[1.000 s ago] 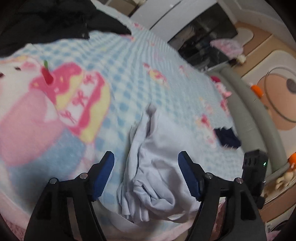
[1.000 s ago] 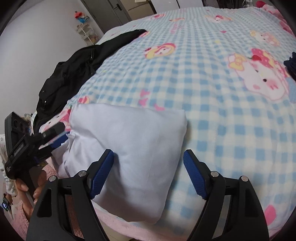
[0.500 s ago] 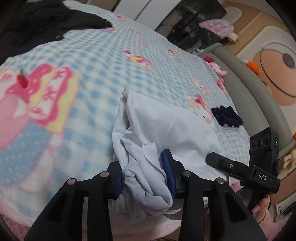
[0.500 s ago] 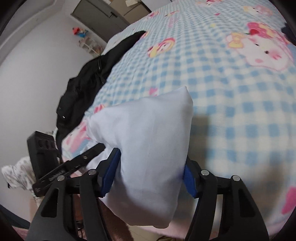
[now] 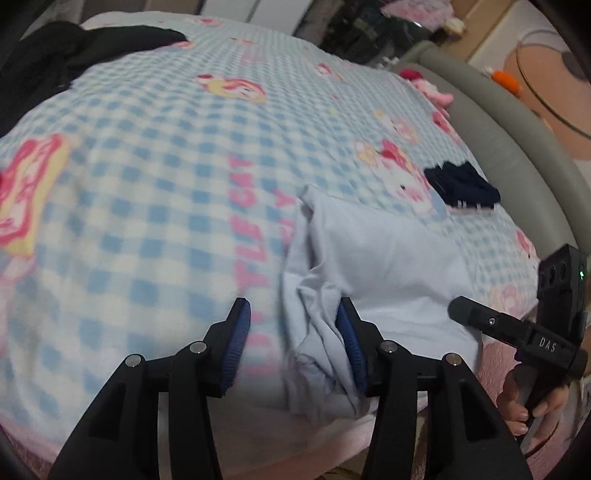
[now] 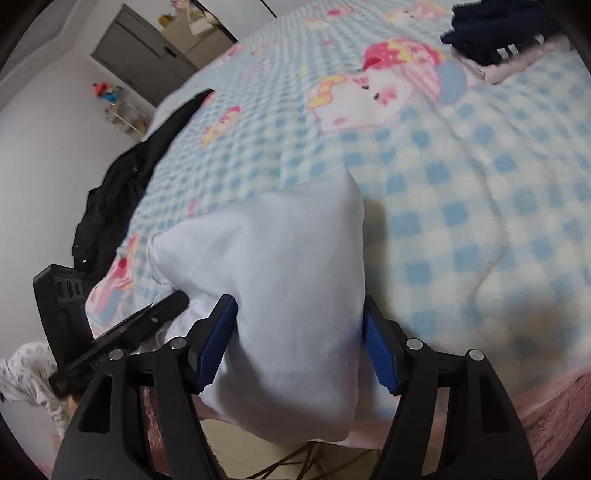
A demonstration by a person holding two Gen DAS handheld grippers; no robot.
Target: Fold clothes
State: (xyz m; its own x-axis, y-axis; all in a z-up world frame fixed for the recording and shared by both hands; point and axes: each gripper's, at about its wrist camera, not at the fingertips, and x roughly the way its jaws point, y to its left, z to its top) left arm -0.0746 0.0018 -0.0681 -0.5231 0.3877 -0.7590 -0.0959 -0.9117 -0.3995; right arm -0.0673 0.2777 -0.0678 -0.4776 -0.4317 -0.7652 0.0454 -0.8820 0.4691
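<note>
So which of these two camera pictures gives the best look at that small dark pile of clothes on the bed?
The left wrist view: the dark pile of clothes sits whole on the checked blanket, beyond the pale garment. The right wrist view catches it only at the top edge, blurred and partly cut off.

The blanket (image 5: 155,177) with blue and white checks carries large pink capital letters running up its middle in the left wrist view; part of them reads "TLE CAT" (the first letters are blurred, and those of a second line beside it are cut off by pale cloth). On the black body of the right gripper (image 5: 546,343), seen at the right edge of that view, stand the small pale letters "DAS". No text can be read in the right wrist view.
</note>
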